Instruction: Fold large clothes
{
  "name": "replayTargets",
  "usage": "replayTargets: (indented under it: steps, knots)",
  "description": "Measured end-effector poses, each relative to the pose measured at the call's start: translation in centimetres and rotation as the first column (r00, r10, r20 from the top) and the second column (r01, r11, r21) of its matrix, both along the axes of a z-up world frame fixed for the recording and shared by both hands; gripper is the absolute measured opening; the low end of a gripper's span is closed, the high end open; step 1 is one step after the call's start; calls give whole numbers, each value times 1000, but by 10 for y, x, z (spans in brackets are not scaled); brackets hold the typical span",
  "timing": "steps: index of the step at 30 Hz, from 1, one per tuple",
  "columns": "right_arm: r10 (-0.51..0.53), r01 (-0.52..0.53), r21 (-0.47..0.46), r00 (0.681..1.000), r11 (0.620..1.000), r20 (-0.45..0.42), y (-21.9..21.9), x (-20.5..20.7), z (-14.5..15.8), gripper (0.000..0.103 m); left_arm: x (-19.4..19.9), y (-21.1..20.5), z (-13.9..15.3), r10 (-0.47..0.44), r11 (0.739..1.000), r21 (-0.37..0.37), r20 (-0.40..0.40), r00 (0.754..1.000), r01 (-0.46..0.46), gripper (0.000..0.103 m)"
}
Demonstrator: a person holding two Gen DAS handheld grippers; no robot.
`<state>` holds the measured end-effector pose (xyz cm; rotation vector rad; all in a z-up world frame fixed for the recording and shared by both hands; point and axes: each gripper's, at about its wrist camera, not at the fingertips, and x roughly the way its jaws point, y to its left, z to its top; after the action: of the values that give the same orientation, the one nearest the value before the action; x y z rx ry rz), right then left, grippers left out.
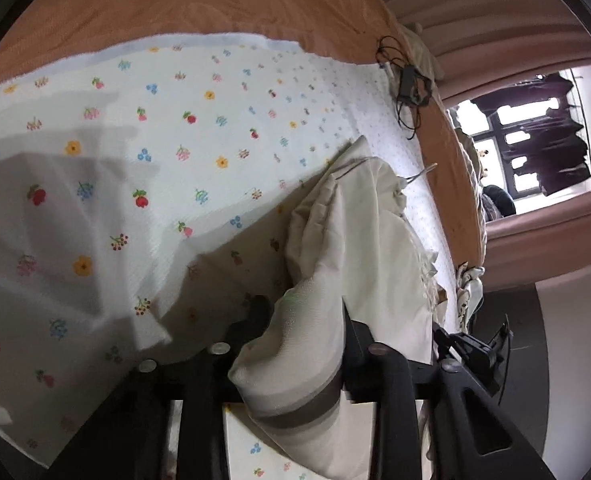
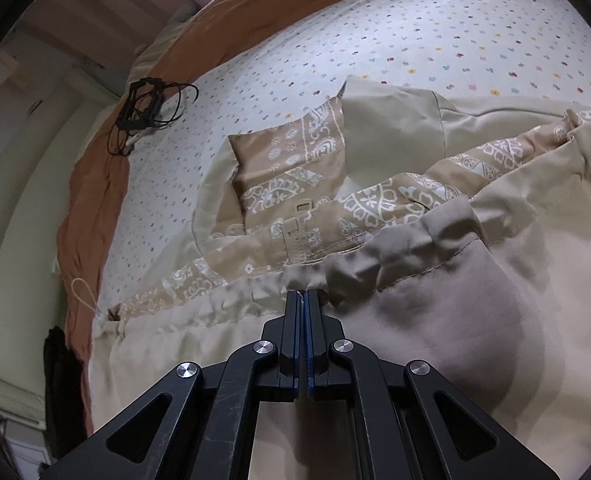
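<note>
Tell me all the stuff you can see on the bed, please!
garment: one, beige with paisley-print panels and a gathered hem, spread across the bed; a bunched part shows in the left wrist view
floral sheet: one, white with small coloured flowers, under the garment
orange cover: one, beneath the sheet, showing along the bed's edges
black cable bundle: one, tangled, at the sheet's edge
curtains: pink, by the window
window: one, bright, with dark clothes hanging outside
left gripper: one, black, closed on a fold of the garment
right gripper: one, black, shut on the gathered hem
</note>
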<state>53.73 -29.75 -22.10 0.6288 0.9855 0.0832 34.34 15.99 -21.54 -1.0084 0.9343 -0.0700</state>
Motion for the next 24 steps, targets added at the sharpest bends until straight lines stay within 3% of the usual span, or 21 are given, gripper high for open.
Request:
replayTargets:
  steps: [3,5,7,8,13,24]
  knots:
    - [11,-10,46,1000,999,-20,-6,-8,6,6,0,-2,9,-6,1000,-16,36,999,6,17]
    - [19,-18,64,1000,998,-4,-10,-19,14,16,0,-5,23,-15,1000,-17,62,998,16,15]
    - [21,-22,60,1000,998,19,-13,-36,22,45,0,-8,36,-26,999,-25,86,996,28,13]
    - [18,-20,49,999,999,42,-15,-51,30,48,1,-11,45,-33,999,-25,105,994,36,13]
    - [34,-39,53,995,998,89,-19,-104,49,48,4,-25,81,-69,996,-38,172,983,76,11]
    - [90,-98,74,991,992,98,-17,-212,49,48,20,-68,145,-147,986,-42,261,954,164,11]
